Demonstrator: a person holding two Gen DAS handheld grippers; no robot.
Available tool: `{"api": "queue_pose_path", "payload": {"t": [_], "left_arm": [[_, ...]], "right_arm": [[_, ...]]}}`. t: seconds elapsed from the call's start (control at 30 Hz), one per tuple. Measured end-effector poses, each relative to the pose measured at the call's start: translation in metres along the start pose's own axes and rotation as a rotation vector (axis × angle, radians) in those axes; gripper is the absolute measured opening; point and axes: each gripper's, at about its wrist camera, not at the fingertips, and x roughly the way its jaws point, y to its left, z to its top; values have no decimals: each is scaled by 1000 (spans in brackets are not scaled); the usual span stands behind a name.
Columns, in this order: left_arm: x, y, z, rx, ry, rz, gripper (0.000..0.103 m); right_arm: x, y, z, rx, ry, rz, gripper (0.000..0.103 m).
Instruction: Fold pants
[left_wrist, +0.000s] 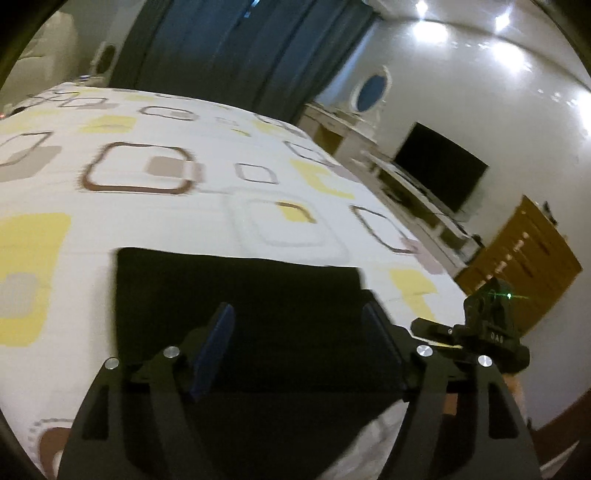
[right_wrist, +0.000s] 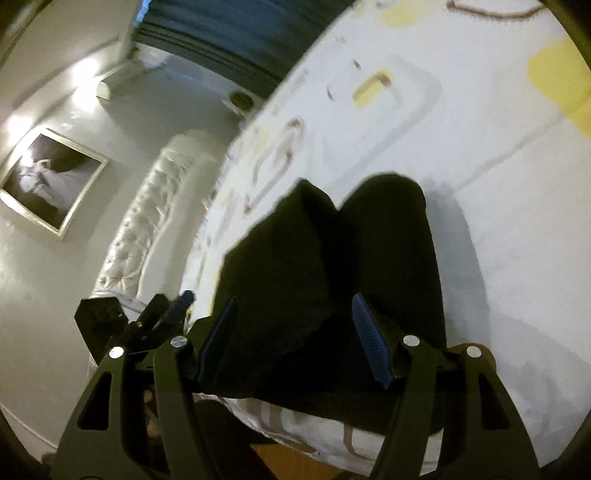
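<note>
While both pairs of tongs stand released over the pants (left_wrist: 236, 295), nothing is pinched between their blue pads. The left tongs (left_wrist: 295, 347) hover above a flat, squared-off black panel lying on the patterned bed (left_wrist: 155, 206) near its close edge. The right tongs (right_wrist: 295, 336) hang over the same dark cloth, where two rounded lobes meet at a crease. From the right wrist view the garment's long axis seems to run away from the camera, up the bed; the left view shows a straight far edge lying crosswise. Judging by this, a fold looks laid down and the next grasp is due. It would go best by taking both near corners evenly, pinching all layers, and lifting level so the edges stay matched.
</note>
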Motion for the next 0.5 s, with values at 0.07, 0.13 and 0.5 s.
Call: {"api": "queue_pose_path", "payload": {"t": [0.07, 0.13, 0.5], "left_arm": [[-8, 21, -2, -20, 1, 32, 76], [-13, 39, -5, -48, 2, 56, 76], [-10, 98, -25, -160, 44, 113, 76]], "right_arm": [[6, 2, 3, -7, 24, -42, 64], [13, 5, 5, -20, 50, -74, 64], [35, 13, 5, -78, 144, -129, 62]]}}
